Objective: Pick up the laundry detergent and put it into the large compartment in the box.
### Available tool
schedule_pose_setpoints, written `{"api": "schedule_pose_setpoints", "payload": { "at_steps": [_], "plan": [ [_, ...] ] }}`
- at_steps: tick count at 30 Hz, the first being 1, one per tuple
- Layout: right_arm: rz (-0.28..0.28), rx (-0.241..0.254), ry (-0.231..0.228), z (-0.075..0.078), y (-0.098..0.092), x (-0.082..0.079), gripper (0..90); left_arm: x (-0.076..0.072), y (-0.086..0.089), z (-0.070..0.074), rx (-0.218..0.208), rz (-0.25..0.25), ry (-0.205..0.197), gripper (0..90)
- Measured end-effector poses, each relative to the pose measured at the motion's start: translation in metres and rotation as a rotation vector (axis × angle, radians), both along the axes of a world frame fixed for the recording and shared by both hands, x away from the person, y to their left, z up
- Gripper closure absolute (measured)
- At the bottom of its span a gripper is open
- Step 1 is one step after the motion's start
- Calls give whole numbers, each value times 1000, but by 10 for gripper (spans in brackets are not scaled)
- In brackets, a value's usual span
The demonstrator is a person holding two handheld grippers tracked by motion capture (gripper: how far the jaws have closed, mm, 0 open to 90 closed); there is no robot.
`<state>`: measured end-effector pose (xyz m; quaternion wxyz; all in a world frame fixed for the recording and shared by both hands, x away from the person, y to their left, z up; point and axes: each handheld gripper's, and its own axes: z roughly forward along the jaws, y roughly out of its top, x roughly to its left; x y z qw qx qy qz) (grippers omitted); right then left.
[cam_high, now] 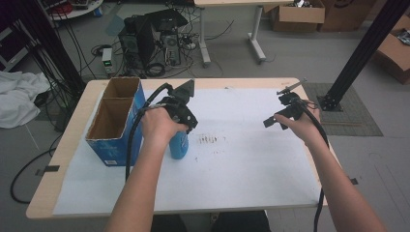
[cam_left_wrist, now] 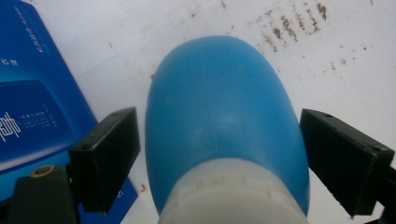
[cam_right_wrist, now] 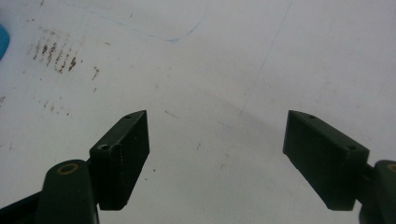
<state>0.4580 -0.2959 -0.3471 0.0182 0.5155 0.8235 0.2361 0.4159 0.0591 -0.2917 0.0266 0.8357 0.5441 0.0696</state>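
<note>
Tall blue cardboard box [cam_high: 116,121], open-topped, two brown-lined compartments, both showing nothing inside; stood at the left of the white paper-covered bench [cam_high: 251,164]. Smooth rounded blue plastic bottle [cam_left_wrist: 222,121] with a white ribbed neck stood just right of the box, between the spread fingers [cam_left_wrist: 109,154] of the left gripper [cam_high: 181,116], narrow gaps either side. Right gripper [cam_right_wrist: 219,158], far right of the box, hovered with fingers wide apart, holding nothing, above brown-speckled paper.

White print runs along the blue box [cam_left_wrist: 32,93] here, but it's too blurred to read (some characters, no more). Nothing else carries legible text.
</note>
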Motion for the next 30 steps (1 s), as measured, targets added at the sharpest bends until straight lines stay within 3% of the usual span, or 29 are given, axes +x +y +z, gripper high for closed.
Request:
{"api": "schedule_pose_setpoints", "payload": {
  "at_steps": [22, 30],
  "plan": [
    [2, 1, -2, 1, 0, 0, 230, 1, -4, -2, 3, -5, 5, 161],
    [3, 1, -3, 0, -1, 0, 230, 2, -3, -3, 17, 13, 4, 208]
  ]
}}
